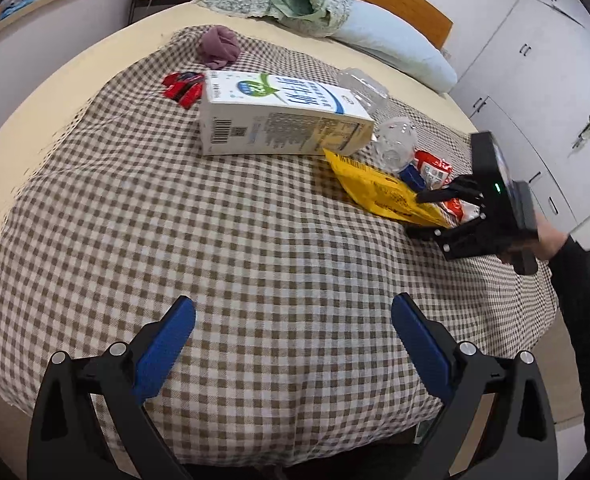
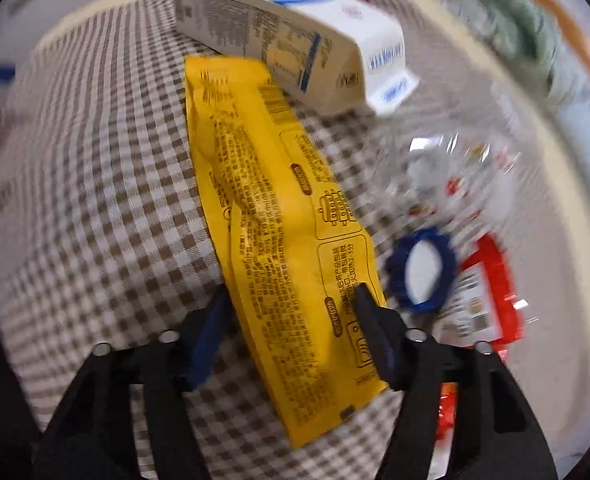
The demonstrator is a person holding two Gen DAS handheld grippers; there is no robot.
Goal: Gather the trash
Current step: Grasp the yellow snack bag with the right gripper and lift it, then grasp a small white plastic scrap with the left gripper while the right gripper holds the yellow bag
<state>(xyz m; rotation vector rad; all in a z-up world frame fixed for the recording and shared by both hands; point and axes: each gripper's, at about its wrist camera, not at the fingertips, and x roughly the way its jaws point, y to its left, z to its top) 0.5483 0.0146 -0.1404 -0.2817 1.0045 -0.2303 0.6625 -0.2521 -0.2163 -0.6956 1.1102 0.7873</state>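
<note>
Right gripper (image 2: 291,328) straddles the lower end of the flat yellow printed snack wrapper (image 2: 279,240); jaws roughly half open, one blue pad (image 2: 207,340) off the wrapper's left edge, the other pad over its right edge near the blue bottle cap (image 2: 421,270); pads do not visibly press, so nothing is held yet.

Left gripper (image 1: 293,344), bottom centre of the left wrist view, stands wide open and empty above the brown-and-white checked cloth (image 1: 215,240).

Wrapper lies on the cloth at centre of the right wrist view; in the left wrist view it sits at centre right (image 1: 383,192), below the white milk carton (image 1: 283,116) lying on its side, beside a crushed clear plastic bottle (image 1: 395,144) and red-and-white packets (image 1: 435,168).

Long axis runs from the upper left of the right wrist frame, where the far end touches or tucks under the carton, down to the lower right between the fingers; printed back faces up.

Judgement: grip is across the short width, which suits thin film; lower until the pads meet the cloth, then close so the film buckles up between them; draw away from the carton, and keep the right pad clear of the cap.
</note>
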